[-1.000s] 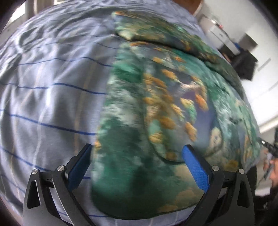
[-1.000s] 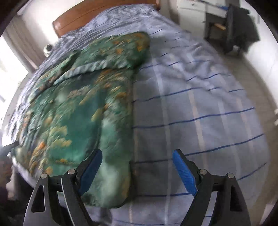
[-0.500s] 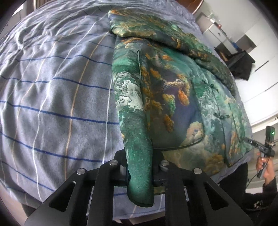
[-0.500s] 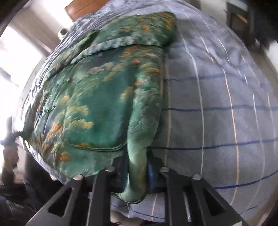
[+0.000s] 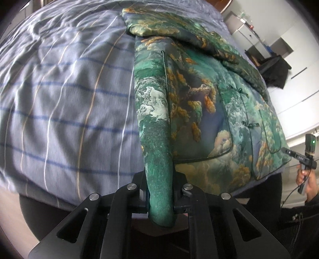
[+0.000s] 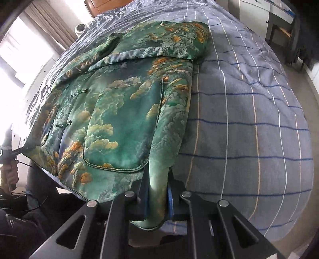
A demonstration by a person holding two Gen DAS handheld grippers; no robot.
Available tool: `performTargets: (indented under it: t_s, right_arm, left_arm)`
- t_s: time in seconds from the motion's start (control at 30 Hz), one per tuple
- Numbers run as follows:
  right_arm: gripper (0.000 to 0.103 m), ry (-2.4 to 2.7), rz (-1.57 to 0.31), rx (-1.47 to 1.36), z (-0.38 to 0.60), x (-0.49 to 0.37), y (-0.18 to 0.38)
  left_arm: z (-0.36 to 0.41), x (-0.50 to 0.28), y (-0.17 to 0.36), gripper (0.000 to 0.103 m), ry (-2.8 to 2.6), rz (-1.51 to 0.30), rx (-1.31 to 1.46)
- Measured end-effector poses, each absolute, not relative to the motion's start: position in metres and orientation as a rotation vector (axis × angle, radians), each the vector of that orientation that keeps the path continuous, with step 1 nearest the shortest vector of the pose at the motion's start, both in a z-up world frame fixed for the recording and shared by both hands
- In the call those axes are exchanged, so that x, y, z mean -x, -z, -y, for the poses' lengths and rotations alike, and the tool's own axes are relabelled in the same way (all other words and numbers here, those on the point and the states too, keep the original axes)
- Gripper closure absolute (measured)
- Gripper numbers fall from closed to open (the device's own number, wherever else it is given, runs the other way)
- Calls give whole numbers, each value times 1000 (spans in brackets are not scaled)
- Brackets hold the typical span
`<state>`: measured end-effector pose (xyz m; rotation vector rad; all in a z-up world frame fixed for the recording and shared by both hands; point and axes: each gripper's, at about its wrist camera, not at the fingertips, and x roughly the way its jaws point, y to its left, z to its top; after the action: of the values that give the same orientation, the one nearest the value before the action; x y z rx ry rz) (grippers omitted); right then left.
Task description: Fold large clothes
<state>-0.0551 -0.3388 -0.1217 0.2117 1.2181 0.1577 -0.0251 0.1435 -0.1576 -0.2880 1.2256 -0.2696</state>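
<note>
Left wrist view, claw: the left claw [image 5: 159,197] is seen clenched on the near hem corner of the padded jacket [image 5: 199,103], a roll of green fabric being pinched between its jaws.
Left wrist view, garment: the jacket is laid flat on the bed [image 5: 65,95], front up, with a sleeve [image 5: 179,27] folded across the top; the gripped side edge is drawn up off the striped cover.
Left wrist view, other corner: the far hem corner is seen met by the right claw [image 5: 287,152], held in a hand [image 5: 307,181] at the frame's edge.
Right wrist view, claw: the right claw [image 6: 157,194] is seen clamped on the opposite hem corner of the jacket [image 6: 123,111]; the blue pads are pressed against the fabric.
Right wrist view, step: the hem is judged to be gripped at both corners, ready for the bottom-to-top fold.
Right wrist view, next move: both corners are to be raised together and carried toward the collar [image 6: 111,42], with the hem kept taut and level.
Right wrist view, edges: the hem is seen overhanging the bed's near edge; bare cover lies beside the jacket.
Right wrist view, open room: the bed [image 6: 249,119] beyond the collar is free as far as the headboard [image 6: 103,5].
</note>
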Motion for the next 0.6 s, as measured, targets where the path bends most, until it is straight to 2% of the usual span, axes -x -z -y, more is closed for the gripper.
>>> performTargets:
  t_s: [0.6]
  right_arm:
    - [90,-187,-1319,-268,350,36,130]
  left_arm:
    - [-142,24,169,91,302,-1389,247]
